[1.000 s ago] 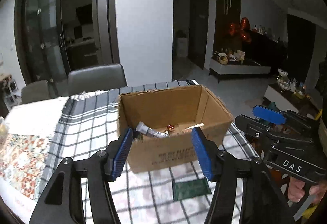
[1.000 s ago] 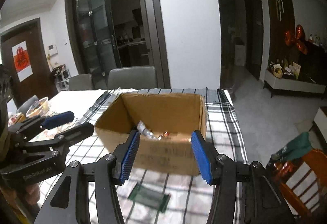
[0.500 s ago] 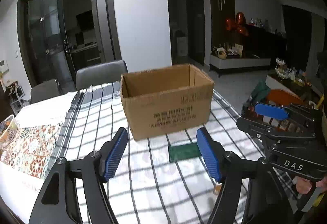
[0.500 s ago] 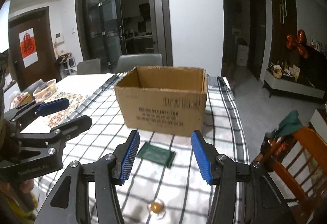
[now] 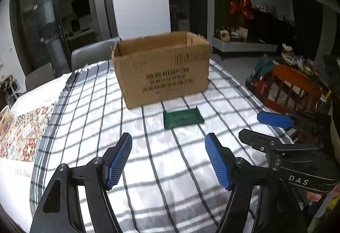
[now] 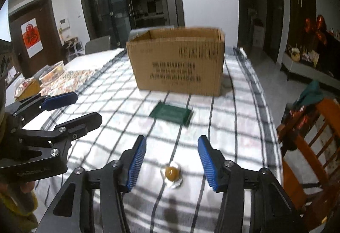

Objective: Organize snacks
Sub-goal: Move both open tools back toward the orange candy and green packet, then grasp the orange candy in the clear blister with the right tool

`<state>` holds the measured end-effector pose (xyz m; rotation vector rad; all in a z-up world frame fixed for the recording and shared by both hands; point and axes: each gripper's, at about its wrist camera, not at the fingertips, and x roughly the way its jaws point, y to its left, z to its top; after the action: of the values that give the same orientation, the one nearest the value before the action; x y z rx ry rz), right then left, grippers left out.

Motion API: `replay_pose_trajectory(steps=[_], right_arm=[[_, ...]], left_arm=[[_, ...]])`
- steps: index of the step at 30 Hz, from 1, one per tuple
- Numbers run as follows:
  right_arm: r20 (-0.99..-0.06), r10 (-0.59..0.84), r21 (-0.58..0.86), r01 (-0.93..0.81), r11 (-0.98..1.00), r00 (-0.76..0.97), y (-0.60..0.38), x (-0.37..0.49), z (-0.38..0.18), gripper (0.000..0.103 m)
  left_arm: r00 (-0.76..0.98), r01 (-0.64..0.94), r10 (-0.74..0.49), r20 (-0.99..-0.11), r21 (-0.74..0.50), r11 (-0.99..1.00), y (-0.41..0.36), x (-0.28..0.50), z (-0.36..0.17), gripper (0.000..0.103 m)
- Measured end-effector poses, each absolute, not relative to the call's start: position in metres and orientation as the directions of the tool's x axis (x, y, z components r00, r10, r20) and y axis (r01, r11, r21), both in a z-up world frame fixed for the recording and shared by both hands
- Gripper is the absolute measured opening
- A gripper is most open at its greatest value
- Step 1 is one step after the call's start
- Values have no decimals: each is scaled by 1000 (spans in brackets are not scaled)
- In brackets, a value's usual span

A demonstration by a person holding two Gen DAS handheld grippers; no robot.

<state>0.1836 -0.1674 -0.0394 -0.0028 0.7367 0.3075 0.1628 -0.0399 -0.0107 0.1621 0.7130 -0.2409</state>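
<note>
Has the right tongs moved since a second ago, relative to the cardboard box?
Yes. The right tongs pulled back from the cardboard box and dropped toward the table; its jaws, now closing, flank a wrapped candy without touching it.

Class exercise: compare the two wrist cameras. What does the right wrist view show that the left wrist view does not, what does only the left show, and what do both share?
Only the right wrist view: a clear-wrapped amber candy lying between the closing jaws of the right gripper, and a red door poster.

Only the left wrist view: nothing between the pads of the left gripper.

Both: the cardboard box, green packet, checked tablecloth and orange wooden chair.
</note>
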Motion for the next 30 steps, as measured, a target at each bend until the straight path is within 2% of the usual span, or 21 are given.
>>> replay_pose_trajectory(steps=[4, 7, 10, 17, 20, 28, 30], right_arm=[[-706, 283, 125, -279, 952, 649, -168, 184, -62, 45], [-737, 285, 134, -282, 950, 612, -167, 188, -78, 38], [-761, 285, 137, -284, 949, 583, -165, 191, -92, 38], [-786, 287, 147, -285, 947, 548, -162, 200, -108, 37], [-798, 281, 140, -290, 947, 533, -160, 205, -114, 30], [-807, 293, 150, -301, 942, 514, -159, 213, -123, 30], [-806, 300, 157, -304, 940, 511, -158, 214, -124, 27]], left_arm=[[695, 275, -161, -701, 51, 960, -41, 161, -29, 70], [668, 271, -163, -726, 34, 962, -42, 160, -40, 70], [649, 270, -162, -743, 25, 963, -42, 160, -49, 70], [619, 280, -161, -769, 24, 960, -46, 166, -63, 70], [610, 284, -155, -777, 33, 958, -48, 168, -68, 70], [596, 287, -149, -789, 35, 957, -50, 173, -74, 70], [594, 286, -148, -791, 35, 958, -50, 174, -74, 70]])
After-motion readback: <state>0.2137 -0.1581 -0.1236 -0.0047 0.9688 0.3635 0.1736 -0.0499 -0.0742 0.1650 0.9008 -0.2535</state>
